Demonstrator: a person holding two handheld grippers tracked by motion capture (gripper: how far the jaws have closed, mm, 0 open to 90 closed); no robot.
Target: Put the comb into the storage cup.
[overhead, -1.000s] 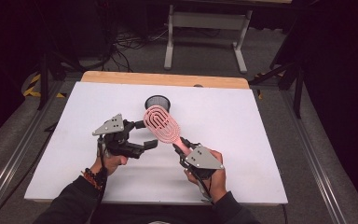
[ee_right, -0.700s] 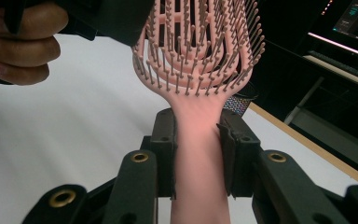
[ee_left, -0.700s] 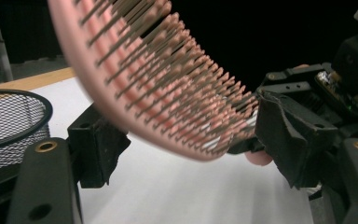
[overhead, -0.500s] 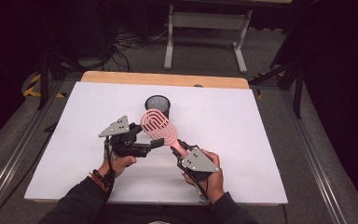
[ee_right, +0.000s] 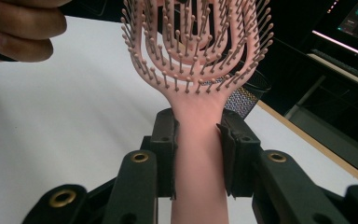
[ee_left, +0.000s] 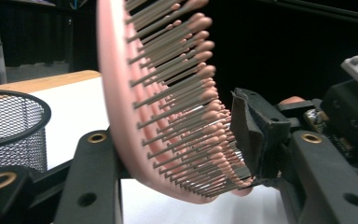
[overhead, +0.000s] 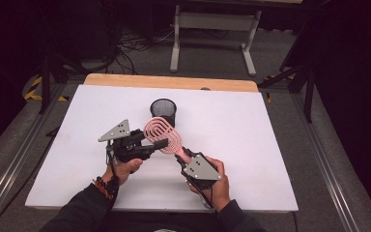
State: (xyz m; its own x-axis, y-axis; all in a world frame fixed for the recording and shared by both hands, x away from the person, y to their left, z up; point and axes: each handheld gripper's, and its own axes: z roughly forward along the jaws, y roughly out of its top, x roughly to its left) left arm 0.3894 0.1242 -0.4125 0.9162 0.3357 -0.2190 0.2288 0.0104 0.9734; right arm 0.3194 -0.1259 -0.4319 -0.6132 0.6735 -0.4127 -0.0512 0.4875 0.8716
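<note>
White table (overhead: pixel 251 145) under everything; black mesh cup (overhead: pixel 163 111) standing just behind pink hairbrush (overhead: pixel 163 135). I hold brush off table, near side of cup, long axis running from head by cup back toward me. My right gripper (ee_right: pixel 198 154) clamped on handle. My left gripper (ee_left: pixel 177 154) straddling head edge: jaws have just been closing, one on back, other meeting bristle tips.

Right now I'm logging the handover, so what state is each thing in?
Brush: off the table, handle clamped in the right tool, head between the left tool's jaws.
Right tool: shut on the handle.
Left tool: jaws just been closing around the head; one pad meets the bristle tips.
Cup: upright on the table; contents hidden.
</note>
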